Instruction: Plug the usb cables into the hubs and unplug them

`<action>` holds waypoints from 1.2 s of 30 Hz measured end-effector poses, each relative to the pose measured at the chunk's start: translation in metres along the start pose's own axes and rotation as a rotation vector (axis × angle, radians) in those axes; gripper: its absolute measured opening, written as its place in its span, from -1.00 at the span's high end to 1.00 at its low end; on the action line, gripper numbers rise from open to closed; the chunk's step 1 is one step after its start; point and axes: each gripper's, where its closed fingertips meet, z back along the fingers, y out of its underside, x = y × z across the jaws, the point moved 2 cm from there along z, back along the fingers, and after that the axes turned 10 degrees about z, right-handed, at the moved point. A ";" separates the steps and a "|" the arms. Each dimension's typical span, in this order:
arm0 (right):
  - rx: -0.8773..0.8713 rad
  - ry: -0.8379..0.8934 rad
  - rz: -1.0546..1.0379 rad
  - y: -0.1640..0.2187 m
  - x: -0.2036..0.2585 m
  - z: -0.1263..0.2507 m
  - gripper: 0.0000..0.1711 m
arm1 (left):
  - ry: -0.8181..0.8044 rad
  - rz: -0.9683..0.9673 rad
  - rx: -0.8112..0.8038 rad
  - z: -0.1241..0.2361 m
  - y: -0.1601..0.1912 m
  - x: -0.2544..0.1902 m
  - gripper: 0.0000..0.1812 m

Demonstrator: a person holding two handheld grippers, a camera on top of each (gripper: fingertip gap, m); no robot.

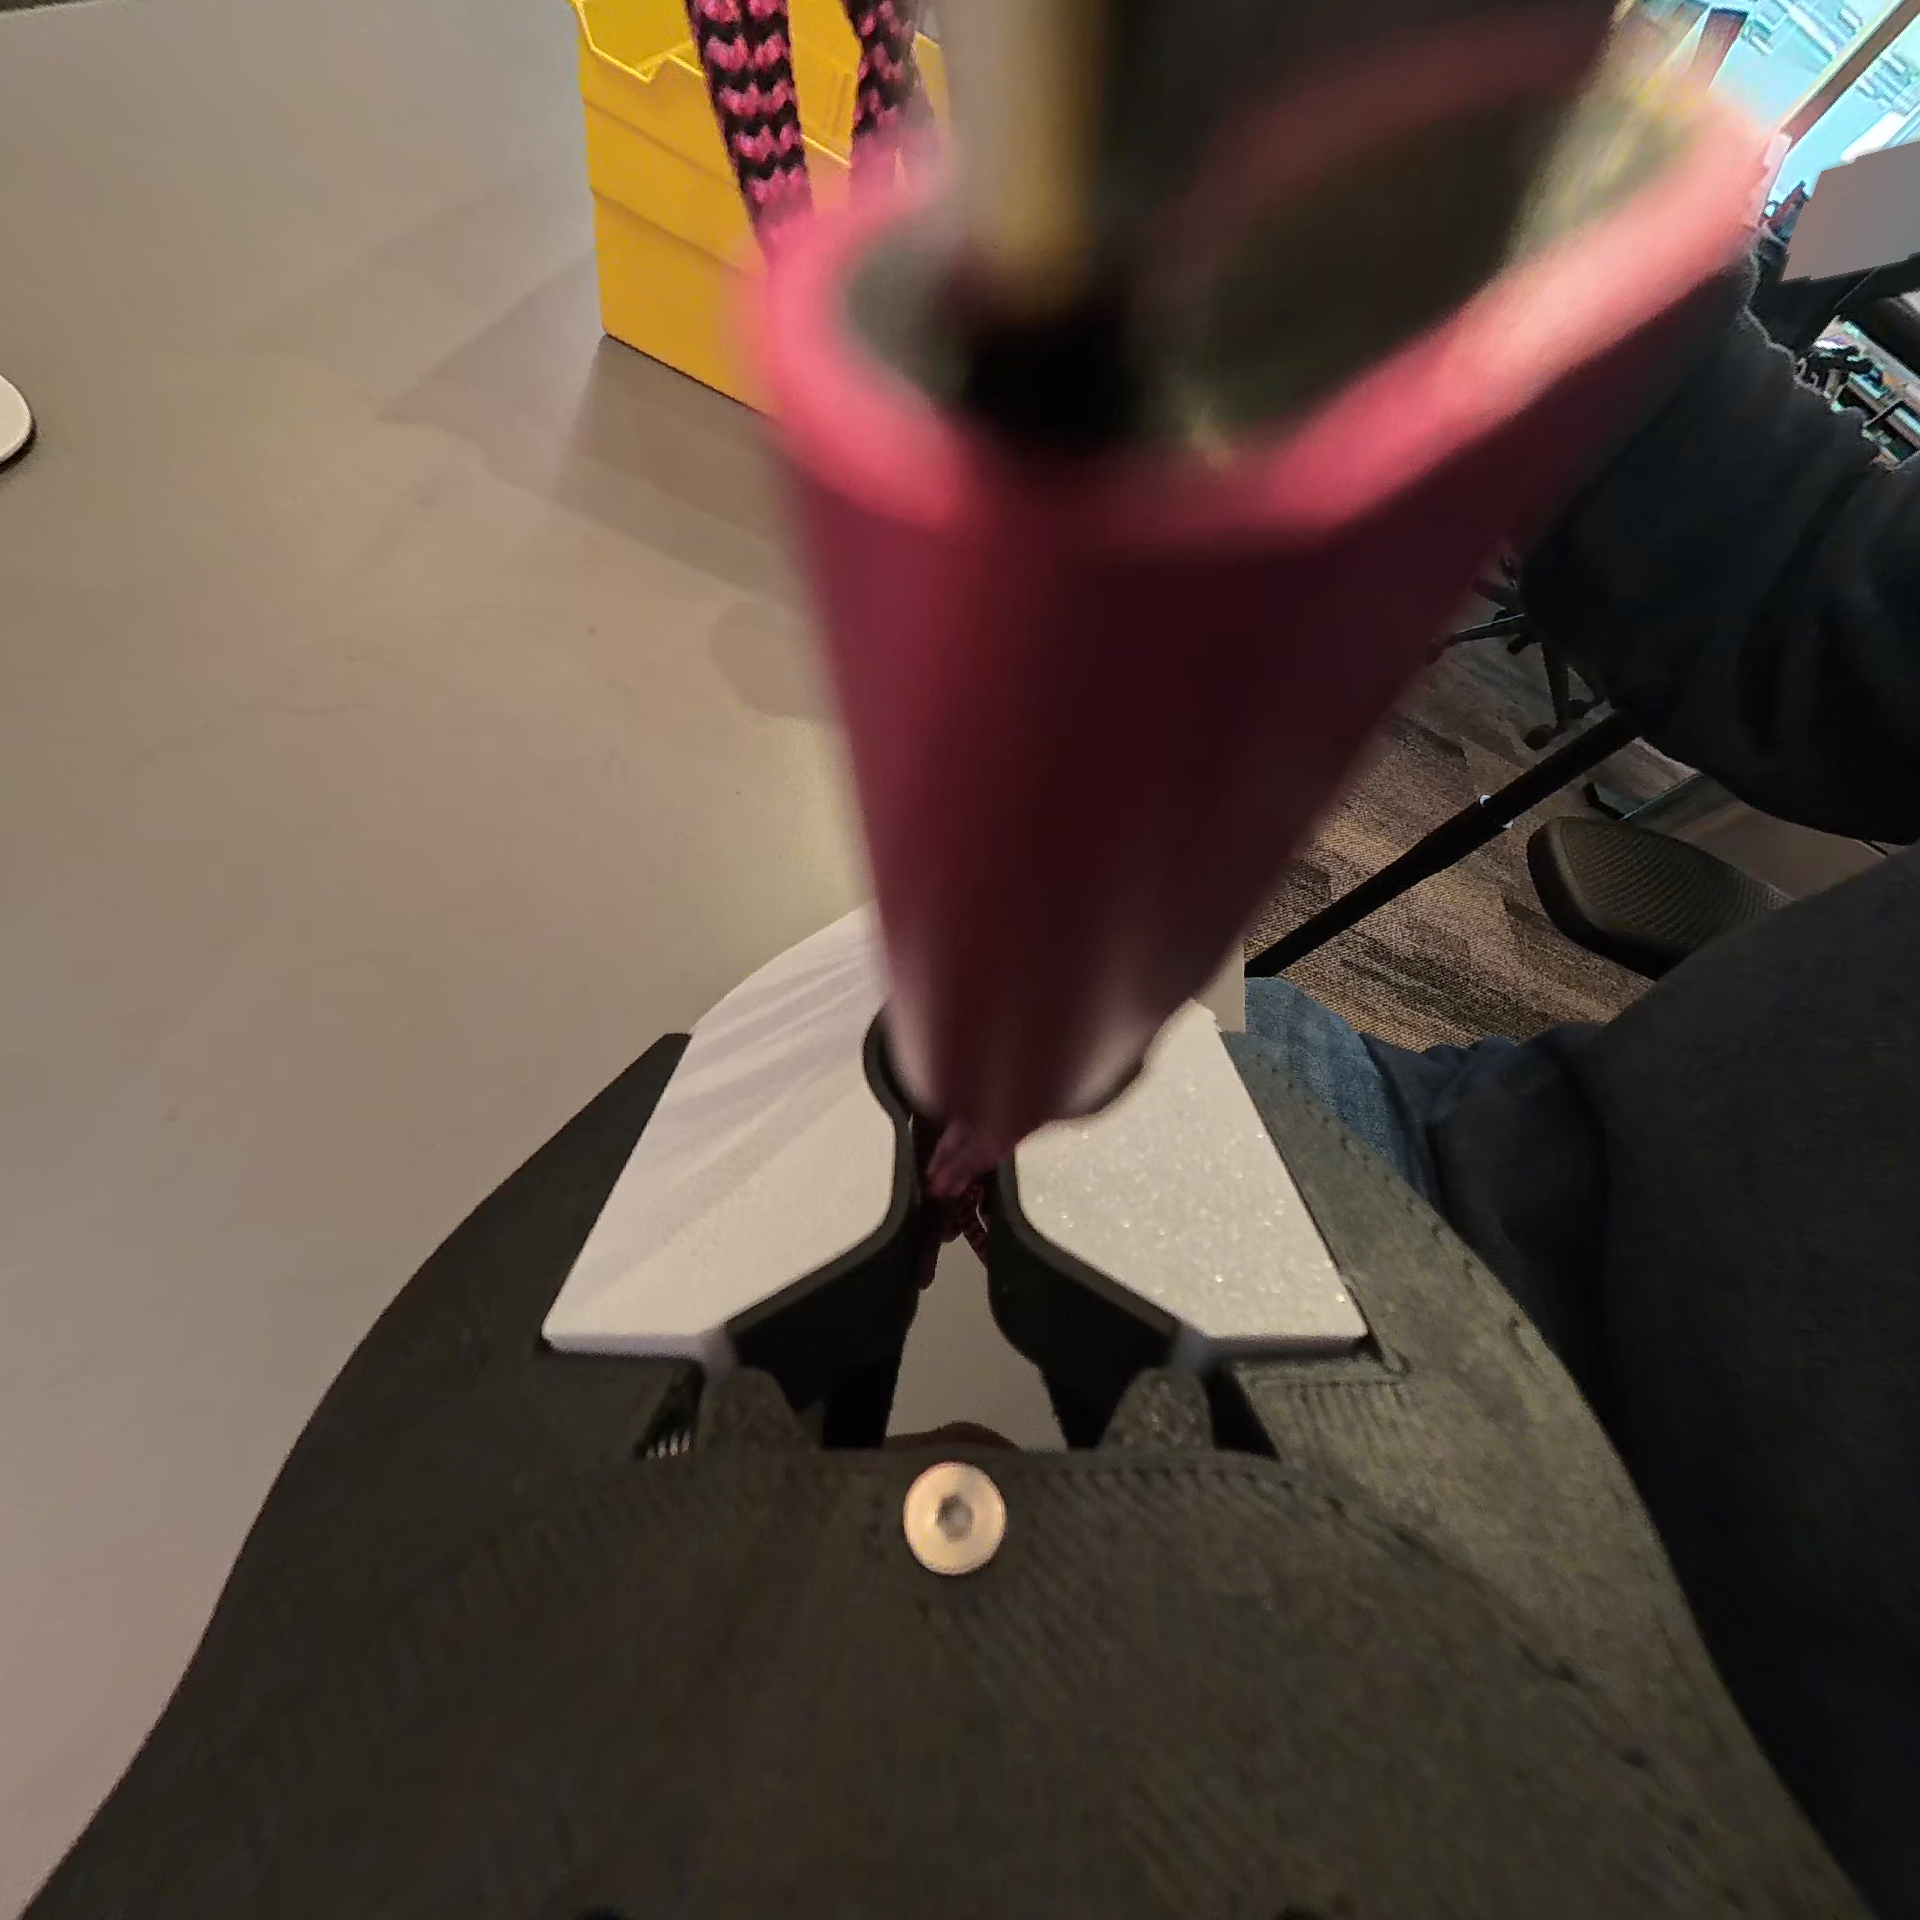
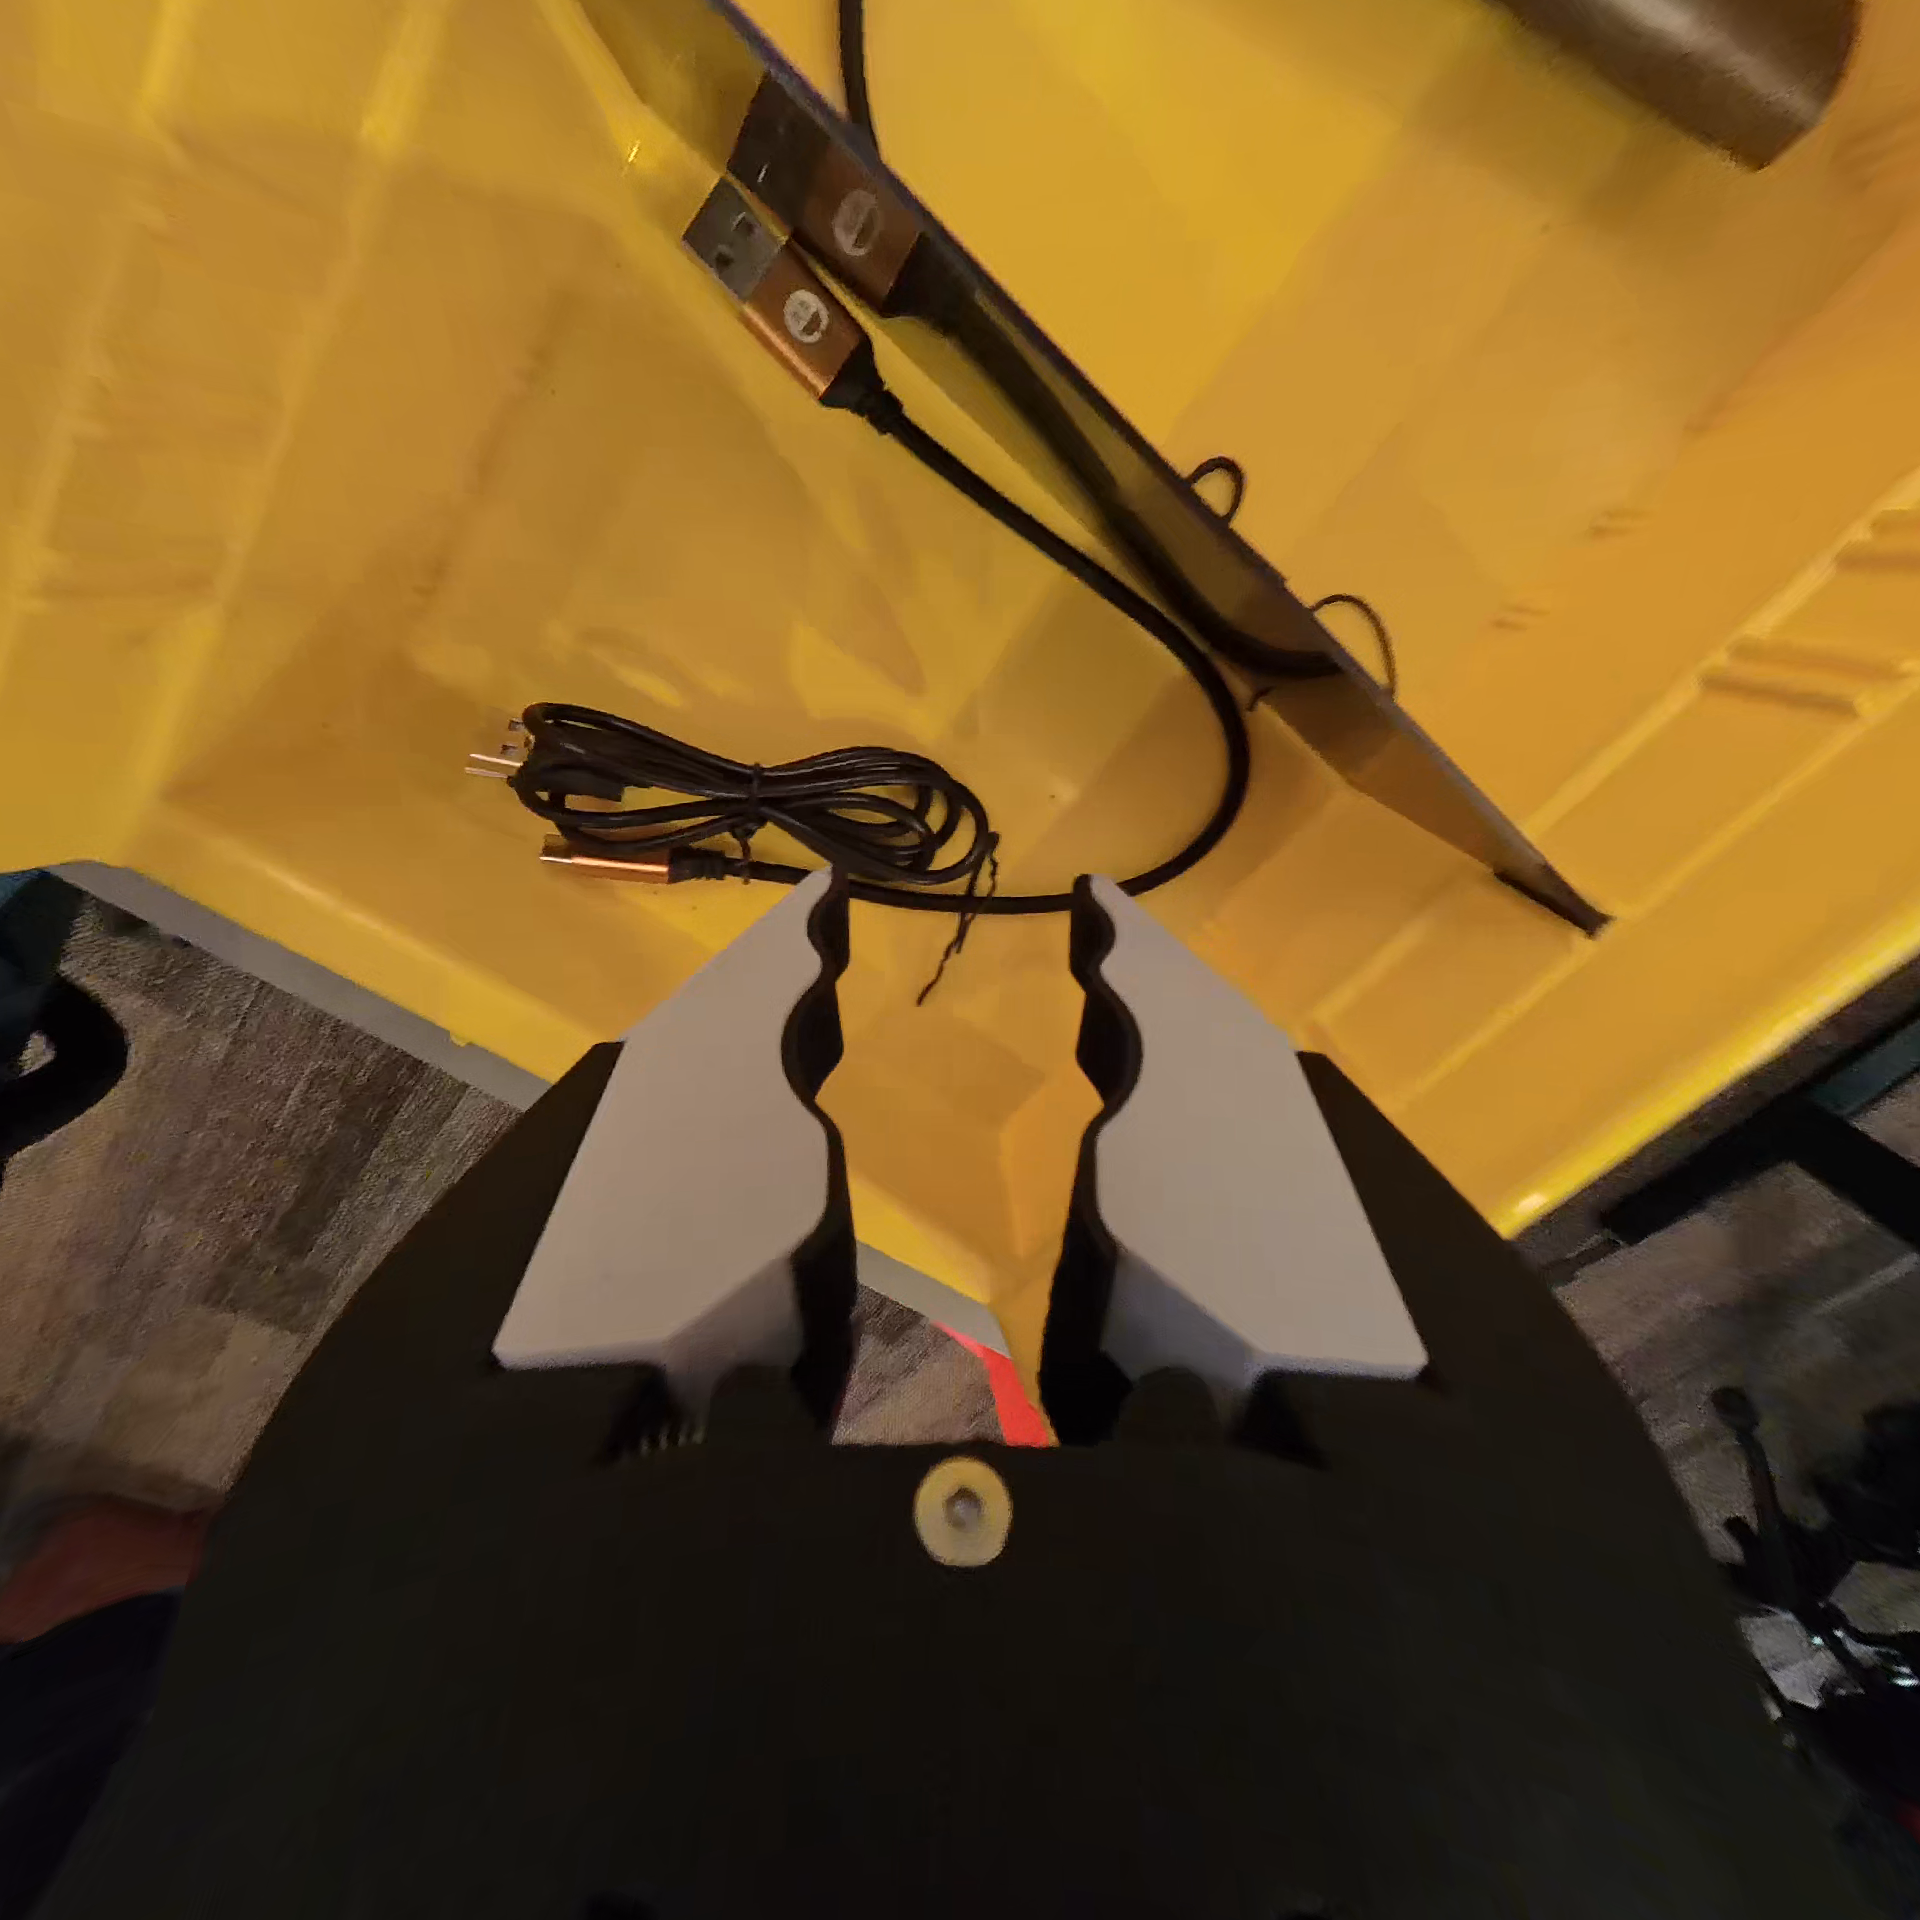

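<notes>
Black printed housing with a silver bolt fills the near edge of both wrist views. Left tongs (image 1: 951, 1164): drawn together, pinching the braided pink-and-black cable (image 1: 951, 1195) right at the root of its connector. Pink connector shell (image 1: 1091, 675) rises from the tips toward the lens, badly blurred; its open end faces the camera, contents unclear. More of the same braid (image 1: 748, 94) hangs beyond the tips, in front of the yellow bin (image 1: 665, 239) on the grey bench (image 1: 312, 675). A dark sleeve (image 1: 1766, 623) shows to the right of the tongs.

Right tongs (image 2: 961, 894): spread apart, empty, aimed down into the yellow bin (image 2: 416, 468). A thin black cable (image 2: 1195, 748) crosses just past the tips, touching neither as far as I can tell. Ahead and left of the tips lies a tied black cable bundle (image 2: 758, 800) with a copper-coloured plug (image 2: 613, 862). Farther ahead, two copper USB plugs (image 2: 821, 260) lie side by side against a long dark slab, possibly the hub (image 2: 1195, 520); whether either plug is seated I cannot tell.

Judgement: fetching stage, one cable in hand, the other tongs picking their next item from the bin. Next move calls for settling the right tips squarely over a plug body or the slab, not over loose cord, before closing. Snagging the stray thread (image 2: 961, 951) by the tips looks possible.
</notes>
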 end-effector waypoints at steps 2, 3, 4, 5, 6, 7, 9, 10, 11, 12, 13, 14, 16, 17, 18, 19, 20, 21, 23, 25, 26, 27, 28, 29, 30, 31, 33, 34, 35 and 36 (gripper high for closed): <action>0.035 -0.016 -0.011 0.003 -0.001 -0.007 0.65 | 0.000 -0.002 0.002 0.000 0.000 -0.001 0.90; 0.042 -0.012 -0.023 0.003 -0.003 -0.010 0.77 | 0.000 -0.003 0.002 0.000 0.000 -0.001 0.90; 0.061 -0.011 -0.040 0.005 -0.005 -0.012 0.90 | -0.001 -0.003 0.001 0.000 0.000 -0.001 0.90; 0.079 -0.006 -0.043 0.006 -0.007 -0.014 1.00 | -0.002 -0.002 0.001 0.001 0.000 0.000 0.90; 0.093 0.004 -0.043 0.008 -0.008 -0.016 1.00 | -0.003 -0.001 0.000 0.001 0.000 0.000 0.90; 0.112 -0.005 -0.049 0.010 -0.008 -0.018 1.00 | -0.003 0.000 0.000 0.002 0.000 0.000 0.90; 0.121 -0.021 -0.056 0.012 -0.008 -0.019 1.00 | -0.004 0.000 0.001 0.002 0.001 0.001 0.90; 0.114 -0.016 -0.058 0.012 -0.009 -0.017 1.00 | -0.005 0.000 0.001 0.002 0.001 0.001 0.90; 0.107 -0.001 -0.057 0.011 -0.010 -0.013 1.00 | -0.005 0.000 0.001 0.002 0.001 0.001 0.90; 0.088 0.008 -0.051 0.008 -0.010 -0.007 1.00 | -0.006 0.001 0.001 0.002 0.001 0.001 0.90; 0.074 0.024 -0.049 0.005 -0.011 -0.001 1.00 | -0.006 0.003 0.000 0.002 0.001 0.002 0.90; 0.067 0.042 -0.055 0.004 -0.013 0.005 1.00 | -0.006 0.004 -0.001 0.002 0.001 0.002 0.90; 0.009 0.061 -0.048 -0.004 -0.014 0.017 1.00 | -0.005 0.003 -0.002 0.002 0.000 0.002 0.91; 0.003 0.095 -0.049 -0.005 -0.017 0.024 1.00 | -0.004 0.002 -0.002 0.002 0.000 0.002 0.90; -0.024 0.120 -0.047 -0.008 -0.020 0.031 1.00 | -0.006 0.001 -0.001 0.001 0.000 0.002 0.90; -0.078 0.128 -0.056 -0.014 -0.021 0.038 1.00 | -0.007 0.001 -0.002 0.001 0.000 0.001 0.90; -0.112 0.145 -0.064 -0.017 -0.023 0.043 1.00 | -0.006 0.002 -0.005 0.002 0.000 0.001 0.90; -0.133 0.169 -0.073 -0.018 -0.026 0.048 1.00 | -0.007 0.002 -0.007 0.002 0.000 0.001 0.90; -0.284 0.156 -0.103 -0.032 -0.027 0.057 1.00 | -0.009 0.001 -0.013 0.003 -0.001 0.001 0.91; -0.399 0.207 -0.157 -0.035 -0.036 0.068 1.00 | -0.009 0.002 -0.019 0.004 -0.002 0.000 0.91; -0.485 0.202 -0.185 -0.039 -0.037 0.073 1.00 | -0.010 0.001 -0.020 0.005 -0.002 0.000 0.91; -0.582 0.208 -0.226 -0.043 -0.040 0.079 1.00 | -0.010 0.000 -0.022 0.005 -0.003 0.000 0.91; -0.634 0.247 -0.255 -0.043 -0.046 0.082 1.00 | -0.009 0.000 -0.024 0.005 -0.003 0.000 0.91; -0.657 0.268 -0.229 -0.044 -0.045 0.081 1.00 | -0.009 -0.001 -0.025 0.005 -0.003 -0.001 0.91; -0.707 0.312 -0.198 -0.048 -0.046 0.084 1.00 | -0.009 -0.002 -0.025 0.005 -0.003 -0.001 0.91; -0.760 0.350 -0.206 -0.049 -0.048 0.089 1.00 | -0.009 -0.003 -0.025 0.004 -0.003 -0.001 0.90; -0.863 0.331 -0.221 -0.053 -0.044 0.098 1.00 | -0.011 -0.002 -0.023 0.004 -0.003 -0.002 0.90; -0.922 0.328 -0.210 -0.057 -0.040 0.107 1.00 | -0.008 -0.001 -0.025 0.004 -0.004 -0.002 0.90; -0.970 0.295 -0.195 -0.063 -0.032 0.116 1.00 | -0.007 0.000 -0.027 0.004 -0.004 -0.003 0.91; -1.011 0.259 -0.181 -0.070 -0.023 0.124 1.00 | -0.007 -0.001 -0.032 0.003 -0.005 -0.003 0.91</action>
